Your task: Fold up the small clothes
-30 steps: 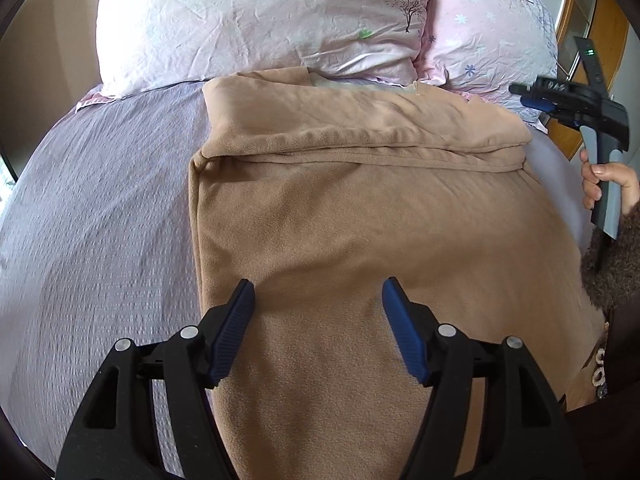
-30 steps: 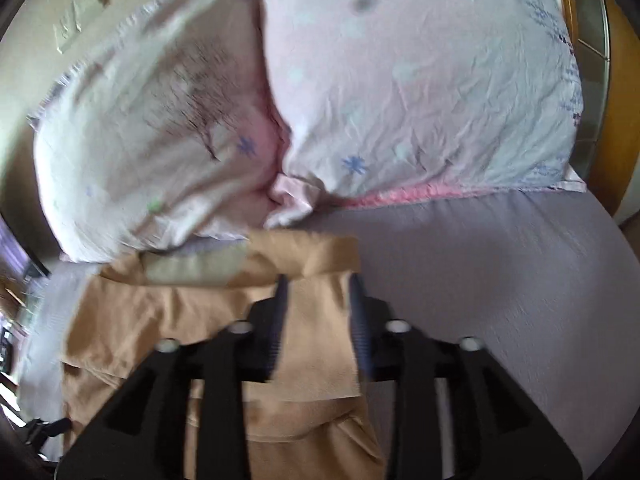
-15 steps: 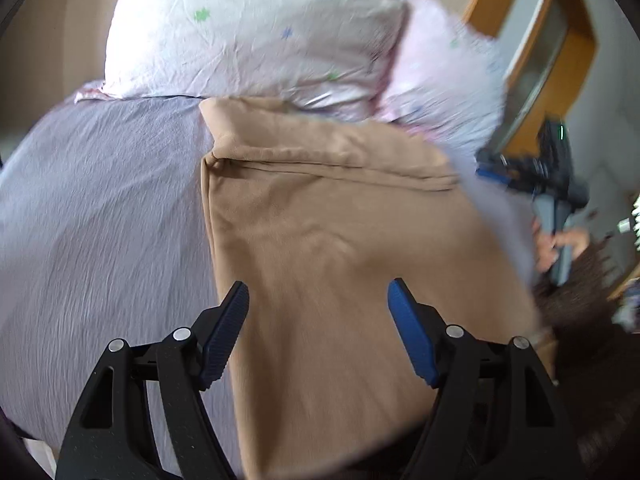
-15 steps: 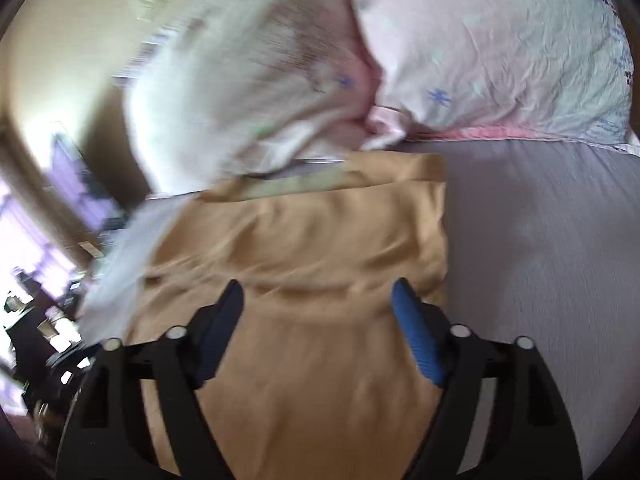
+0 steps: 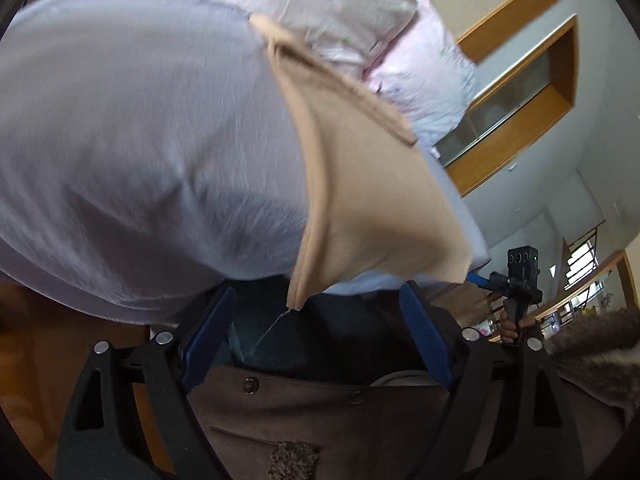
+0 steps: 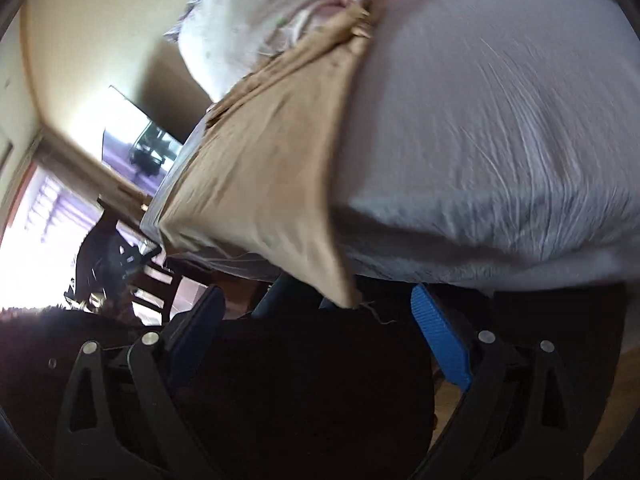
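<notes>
A tan garment (image 5: 360,184) lies flat on the grey-lilac bedsheet (image 5: 140,140), its far end folded over near the pillows. Its near hem hangs over the bed's front edge; it also shows in the right wrist view (image 6: 272,168). My left gripper (image 5: 316,336) is open and empty, below the hem's left corner. My right gripper (image 6: 320,336) is open and empty, below the hem's right corner (image 6: 344,300). The right gripper also shows in the left wrist view (image 5: 516,280), held by a hand at the right.
Two floral pillows (image 5: 320,4) lie at the head of the bed, also in the right wrist view (image 6: 248,24). The person's brown coat (image 5: 320,420) fills the space below the grippers. A wooden window frame (image 5: 520,92) is to the right, a bright window (image 6: 36,220) and a dark chair to the left.
Both grippers have drawn back from over the garment to below the bed's front edge. The right gripper, narrow on the fold a second ago, has opened wide. Both views are tilted and blurred.
</notes>
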Motion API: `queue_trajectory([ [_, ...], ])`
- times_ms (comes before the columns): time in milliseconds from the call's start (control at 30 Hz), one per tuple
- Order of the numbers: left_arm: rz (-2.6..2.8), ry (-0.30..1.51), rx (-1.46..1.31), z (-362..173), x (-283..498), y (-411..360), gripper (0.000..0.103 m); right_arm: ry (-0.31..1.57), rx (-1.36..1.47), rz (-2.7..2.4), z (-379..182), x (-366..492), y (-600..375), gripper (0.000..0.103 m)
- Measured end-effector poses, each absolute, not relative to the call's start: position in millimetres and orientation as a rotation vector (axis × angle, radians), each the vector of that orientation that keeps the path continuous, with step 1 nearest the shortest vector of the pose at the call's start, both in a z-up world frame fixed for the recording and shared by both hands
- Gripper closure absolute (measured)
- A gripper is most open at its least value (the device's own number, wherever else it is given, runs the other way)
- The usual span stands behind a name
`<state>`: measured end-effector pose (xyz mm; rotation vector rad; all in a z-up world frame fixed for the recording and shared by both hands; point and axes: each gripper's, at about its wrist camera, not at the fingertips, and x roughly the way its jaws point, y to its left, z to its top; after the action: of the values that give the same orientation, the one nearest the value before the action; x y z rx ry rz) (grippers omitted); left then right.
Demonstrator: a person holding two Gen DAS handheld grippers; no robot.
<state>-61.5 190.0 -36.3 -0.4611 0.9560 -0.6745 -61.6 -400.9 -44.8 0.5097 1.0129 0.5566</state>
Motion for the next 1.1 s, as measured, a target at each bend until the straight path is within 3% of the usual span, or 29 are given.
queue_trajectory([
  [100, -0.720, 0.957, -0.459, -42, -50, 170, 0.019, 0.994, 0.574, 0.629, -58, -49, -397, 0.009],
  [167, -0.728, 0.962, -0.483, -46, -39, 161, 0.020, 0.986, 0.601, 0.686, -65, -43, -388, 0.016],
  [233, -0.734, 0.978, -0.533, -53, -28, 154, 0.026, 0.976, 0.620, 0.725, -70, -42, -381, 0.034],
  [267, -0.736, 0.992, -0.554, -56, -24, 152, 0.035, 0.972, 0.638, 0.746, -75, -38, -378, 0.055],
  [300, -0.741, 1.017, -0.581, -62, -20, 149, 0.043, 0.970, 0.648, 0.758, -77, -38, -378, 0.084],
  [333, -0.751, 1.039, -0.611, -66, -18, 148, 0.067, 0.963, 0.656, 0.772, -79, -39, -376, 0.096],
  [367, -0.762, 1.059, -0.648, -70, -18, 149, 0.094, 0.941, 0.661, 0.789, -77, -42, -376, 0.097],
  [400, -0.769, 1.074, -0.683, -72, -18, 151, 0.096, 0.917, 0.662, 0.804, -72, -48, -376, 0.097],
  [633, -0.828, 0.876, -0.748, 3, -7, 171, 0.097, 0.618, 0.571, 0.875, 36, -28, -382, 0.097],
  [800, -0.784, 0.742, -0.704, 71, 76, 177, 0.098, 0.463, 0.556, 0.759, 115, 73, -373, 0.097],
  [933, -0.671, 0.723, -0.706, 84, 181, 162, 0.098, 0.521, 0.650, 0.590, 111, 188, -370, 0.097],
  [1100, -0.493, 0.890, -0.727, 28, 294, 146, 0.098, 0.771, 0.750, 0.344, 36, 296, -372, 0.097],
])
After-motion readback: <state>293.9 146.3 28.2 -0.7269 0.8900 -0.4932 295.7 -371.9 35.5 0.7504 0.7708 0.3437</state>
